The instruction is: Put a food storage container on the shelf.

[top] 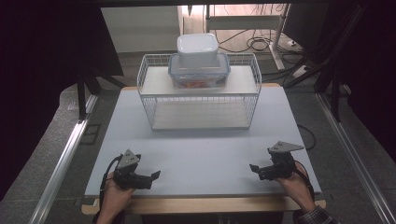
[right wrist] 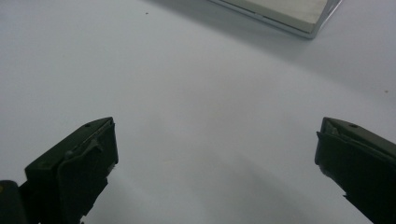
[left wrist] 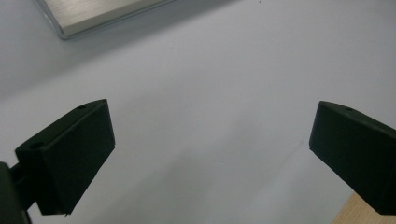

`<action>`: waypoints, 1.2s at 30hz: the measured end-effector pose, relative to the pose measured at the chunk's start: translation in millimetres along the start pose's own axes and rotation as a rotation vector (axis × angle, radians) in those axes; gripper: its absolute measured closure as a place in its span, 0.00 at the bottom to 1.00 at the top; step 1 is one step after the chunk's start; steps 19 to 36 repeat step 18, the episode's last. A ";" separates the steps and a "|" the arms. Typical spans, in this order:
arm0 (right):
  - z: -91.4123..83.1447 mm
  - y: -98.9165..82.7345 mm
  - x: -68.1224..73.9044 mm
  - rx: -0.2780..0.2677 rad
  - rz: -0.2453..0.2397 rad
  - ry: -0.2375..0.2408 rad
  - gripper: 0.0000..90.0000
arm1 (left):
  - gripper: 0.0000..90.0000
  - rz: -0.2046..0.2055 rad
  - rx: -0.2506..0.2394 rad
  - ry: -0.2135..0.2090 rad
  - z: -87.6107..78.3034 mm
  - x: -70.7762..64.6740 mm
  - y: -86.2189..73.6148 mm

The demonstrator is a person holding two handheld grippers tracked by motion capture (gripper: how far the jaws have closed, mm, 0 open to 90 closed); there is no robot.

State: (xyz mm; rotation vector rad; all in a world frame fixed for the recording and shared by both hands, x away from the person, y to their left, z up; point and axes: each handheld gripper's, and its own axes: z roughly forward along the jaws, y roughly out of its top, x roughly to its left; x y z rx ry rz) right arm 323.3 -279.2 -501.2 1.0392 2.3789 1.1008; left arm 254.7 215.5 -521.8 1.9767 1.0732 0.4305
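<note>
The bench point(top: 196, 154) is the largest thing here, a pale grey board with a wooden edge at the person's side, and most of its surface is bare. At its far side stands a white wire rack point(top: 200, 93) with two levels, an upper shelf and a lower one that holds nothing. On the upper shelf sits a clear food container with a blue-rimmed lid point(top: 199, 72), with something orange and red inside, and on that lid rests a smaller white lidded box point(top: 197, 48), so the two form a stack. Both are well apart from the hands. The left gripper point(top: 153, 175) lies low at the near left part of the bench and the right gripper point(top: 254, 168) at the near right part, and they point toward each other. In the left gripper view its fingers point(left wrist: 70, 158) are spread wide over the bare surface, with nothing between them. In the right gripper view the fingers point(right wrist: 77, 172) are spread in the same way, also holding nothing. I judge that the work is at its very beginning: the stacked containers are untouched, no reach toward the rack is made yet, and the approach, the grasp and the moving all remain.
</note>
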 end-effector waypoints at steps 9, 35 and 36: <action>7.2 -6.2 2.2 0.048 -0.011 0.011 0.00 | 0.00 -0.040 0.046 -0.016 8.1 6.6 -6.7; 10.1 -7.4 1.0 0.066 -0.011 0.010 0.00 | 0.00 -0.048 0.056 -0.020 10.5 7.7 -7.1; 10.1 -7.4 1.0 0.066 -0.011 0.010 0.00 | 0.00 -0.048 0.056 -0.020 10.5 7.7 -7.1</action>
